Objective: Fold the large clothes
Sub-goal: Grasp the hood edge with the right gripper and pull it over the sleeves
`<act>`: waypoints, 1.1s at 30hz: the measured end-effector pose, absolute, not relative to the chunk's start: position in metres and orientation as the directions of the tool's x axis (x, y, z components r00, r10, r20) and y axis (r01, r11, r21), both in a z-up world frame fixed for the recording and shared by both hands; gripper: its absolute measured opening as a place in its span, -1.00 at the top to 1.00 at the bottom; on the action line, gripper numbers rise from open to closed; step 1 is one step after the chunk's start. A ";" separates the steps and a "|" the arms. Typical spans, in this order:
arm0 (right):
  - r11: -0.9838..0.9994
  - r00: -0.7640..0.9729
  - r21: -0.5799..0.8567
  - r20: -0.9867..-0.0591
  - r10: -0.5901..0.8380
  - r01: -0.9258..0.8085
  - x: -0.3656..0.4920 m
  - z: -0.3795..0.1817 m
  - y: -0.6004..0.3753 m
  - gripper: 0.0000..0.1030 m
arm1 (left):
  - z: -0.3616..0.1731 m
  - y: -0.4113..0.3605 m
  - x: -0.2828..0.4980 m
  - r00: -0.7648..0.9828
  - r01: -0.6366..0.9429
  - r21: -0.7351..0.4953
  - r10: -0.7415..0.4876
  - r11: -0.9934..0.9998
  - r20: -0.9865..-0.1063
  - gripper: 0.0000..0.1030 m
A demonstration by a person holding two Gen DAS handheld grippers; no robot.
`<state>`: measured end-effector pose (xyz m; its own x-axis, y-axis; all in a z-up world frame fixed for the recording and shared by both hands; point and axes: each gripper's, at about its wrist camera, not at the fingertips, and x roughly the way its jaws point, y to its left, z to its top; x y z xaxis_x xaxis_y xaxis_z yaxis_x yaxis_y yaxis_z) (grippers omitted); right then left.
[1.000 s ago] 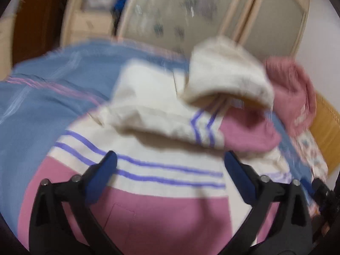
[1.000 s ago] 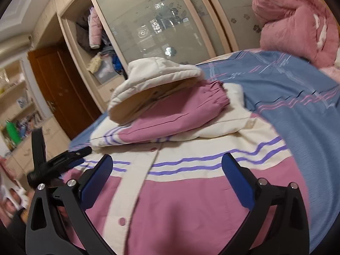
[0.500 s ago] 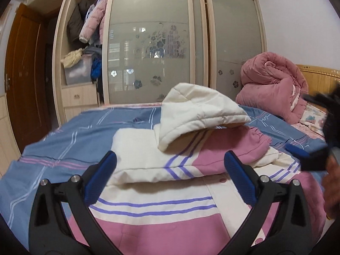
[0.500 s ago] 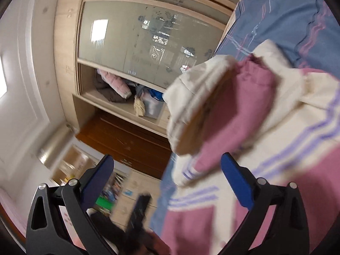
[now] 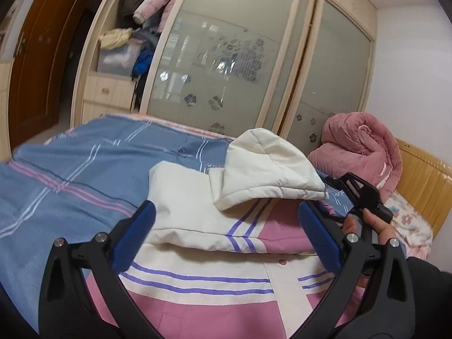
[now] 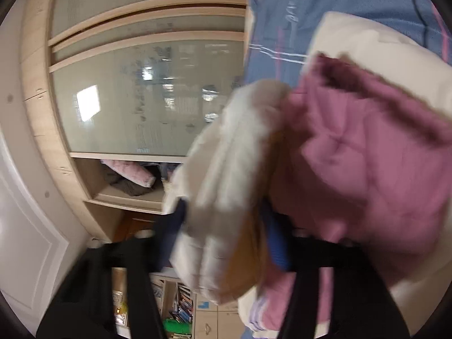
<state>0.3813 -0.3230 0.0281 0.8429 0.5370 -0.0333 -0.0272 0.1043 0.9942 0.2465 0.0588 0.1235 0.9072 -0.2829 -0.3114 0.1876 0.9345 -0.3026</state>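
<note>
Right gripper [image 6: 226, 237] rolling sideways and swinging in from jacket front to cream hood [image 6: 223, 175], jaws closing around hood's edge, left gripper [image 5: 226, 226] lifting away from pink jacket [image 5: 214, 310]

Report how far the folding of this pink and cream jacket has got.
Done: both sleeves lie folded across the jacket on the bed. In hand: the right hand-held gripper is closing on the cream hood, which sits between its jaws; the left hand-held gripper hangs open above the jacket, holding nothing. Left: fold the hood down, then probably fold the body in half.
</note>
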 end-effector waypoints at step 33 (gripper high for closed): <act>0.999 0.816 0.019 -0.578 -0.015 0.032 0.224 0.046 -0.210 0.70 | 0.104 0.050 0.241 0.867 0.214 -0.225 -0.291 0.951 -0.405 -0.96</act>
